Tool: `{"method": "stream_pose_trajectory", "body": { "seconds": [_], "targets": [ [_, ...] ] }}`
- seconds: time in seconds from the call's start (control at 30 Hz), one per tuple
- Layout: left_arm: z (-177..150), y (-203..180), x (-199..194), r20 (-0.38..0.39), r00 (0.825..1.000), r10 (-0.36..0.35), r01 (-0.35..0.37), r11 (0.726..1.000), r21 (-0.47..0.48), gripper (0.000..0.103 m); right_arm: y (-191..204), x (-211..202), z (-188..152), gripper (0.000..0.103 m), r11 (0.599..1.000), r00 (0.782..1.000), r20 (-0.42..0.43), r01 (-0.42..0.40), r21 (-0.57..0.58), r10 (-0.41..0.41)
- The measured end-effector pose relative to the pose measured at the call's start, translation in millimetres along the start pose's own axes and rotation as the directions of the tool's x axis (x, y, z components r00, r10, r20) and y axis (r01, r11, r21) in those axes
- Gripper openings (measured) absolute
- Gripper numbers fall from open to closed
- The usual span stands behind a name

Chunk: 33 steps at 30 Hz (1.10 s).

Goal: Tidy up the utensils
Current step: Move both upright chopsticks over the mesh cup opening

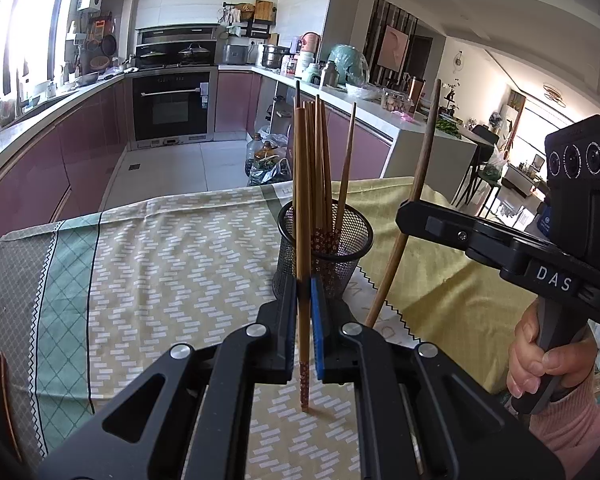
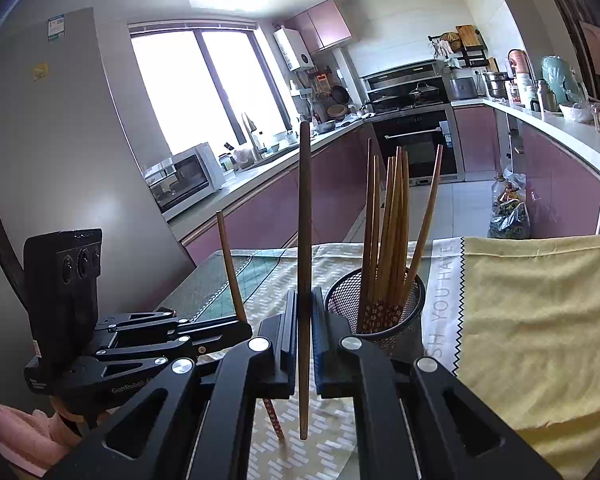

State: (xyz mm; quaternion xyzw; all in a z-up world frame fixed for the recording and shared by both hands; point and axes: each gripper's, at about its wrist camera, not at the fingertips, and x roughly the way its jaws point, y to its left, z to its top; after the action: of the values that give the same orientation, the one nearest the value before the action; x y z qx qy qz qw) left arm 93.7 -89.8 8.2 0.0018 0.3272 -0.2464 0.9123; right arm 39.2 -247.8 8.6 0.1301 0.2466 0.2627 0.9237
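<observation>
Clearly, one chopstick [image 1: 303, 264] is clamped upright in the left gripper [image 1: 303, 312], and a darker chopstick [image 2: 305, 280] in the right gripper [image 2: 305, 332], both just beside the mesh holder [image 2: 374, 300] on the tablecloth [image 1: 172, 248]. If lowered carelessly, the crowded sticks could be struck and the holder tipped.

The left hand-held gripper [image 1: 304, 320] points forward and slightly down, jaws clamped tight — so does the right hand-held gripper [image 2: 305, 340], gripped by a hand [image 1: 536, 364] in a pink sleeve.
</observation>
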Motion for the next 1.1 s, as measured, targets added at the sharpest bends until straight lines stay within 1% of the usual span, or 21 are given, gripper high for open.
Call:
{"method": "stream_pose_trajectory", "body": {
  "seconds": [1.1],
  "targets": [
    [19, -12, -10, 0.038, 0.999, -0.008, 0.006, 0.999, 0.043, 0.007, -4, 0, 12, 0.006, 1.000, 0.999, 0.032, 0.006, -0.014, -0.005]
  ]
}}
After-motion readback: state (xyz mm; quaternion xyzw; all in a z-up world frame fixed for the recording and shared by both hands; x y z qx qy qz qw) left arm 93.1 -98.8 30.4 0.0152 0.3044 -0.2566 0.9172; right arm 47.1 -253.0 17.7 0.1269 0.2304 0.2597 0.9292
